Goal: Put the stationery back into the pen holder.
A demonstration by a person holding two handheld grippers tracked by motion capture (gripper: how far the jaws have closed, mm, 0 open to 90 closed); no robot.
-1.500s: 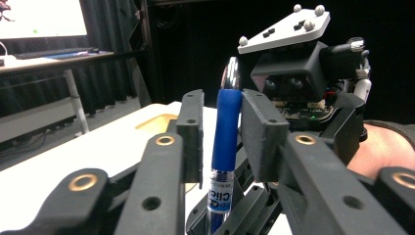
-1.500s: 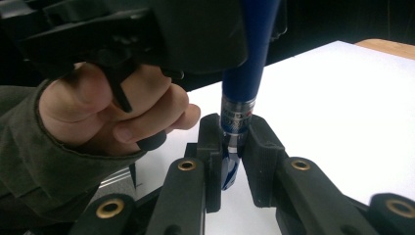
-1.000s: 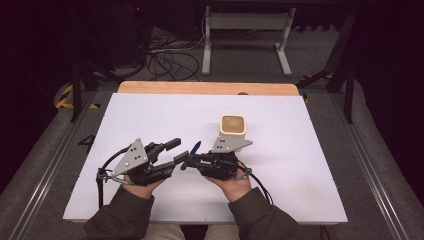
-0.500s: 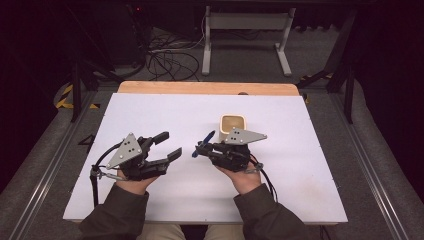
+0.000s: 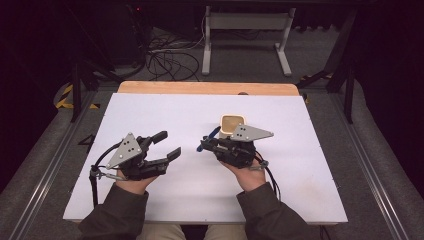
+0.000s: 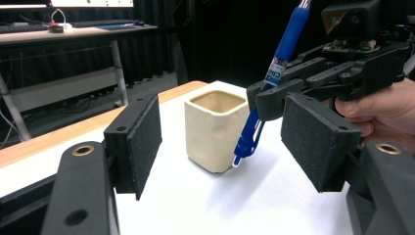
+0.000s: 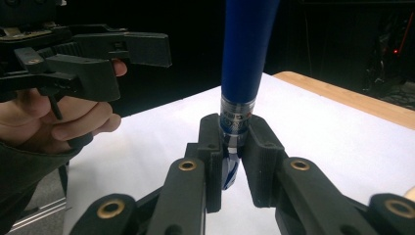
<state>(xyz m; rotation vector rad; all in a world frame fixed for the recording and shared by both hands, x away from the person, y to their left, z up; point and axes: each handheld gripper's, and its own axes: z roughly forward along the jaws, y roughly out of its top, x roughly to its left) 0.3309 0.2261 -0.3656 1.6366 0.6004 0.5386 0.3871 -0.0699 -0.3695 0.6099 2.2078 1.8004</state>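
A blue pen [image 5: 208,139] stands tilted in my right gripper [image 5: 204,145], whose jaws are shut on its lower part. In the right gripper view the pads clamp the pen [image 7: 247,49] just under its label, at my right gripper [image 7: 234,134]. My left gripper [image 5: 169,144] lies to the left, a short gap away; its jaws have just been opening and nothing is between them. A cream square cup [image 5: 233,122] stands upright just behind the right gripper. In the left gripper view the cup [image 6: 214,129] sits beyond the open pads [image 6: 142,139], with the pen [image 6: 286,46] beside it.
The white table top [image 5: 300,165] has a wooden strip [image 5: 207,88] along its far edge. Cables trail from both grippers toward the near edge. Dark floor, a stand's legs [image 5: 245,30] and loose cables lie beyond the table.
The two grippers were tip to tip a second ago. The left jaws have since spread, and the right gripper has drawn away to the right with the pen.
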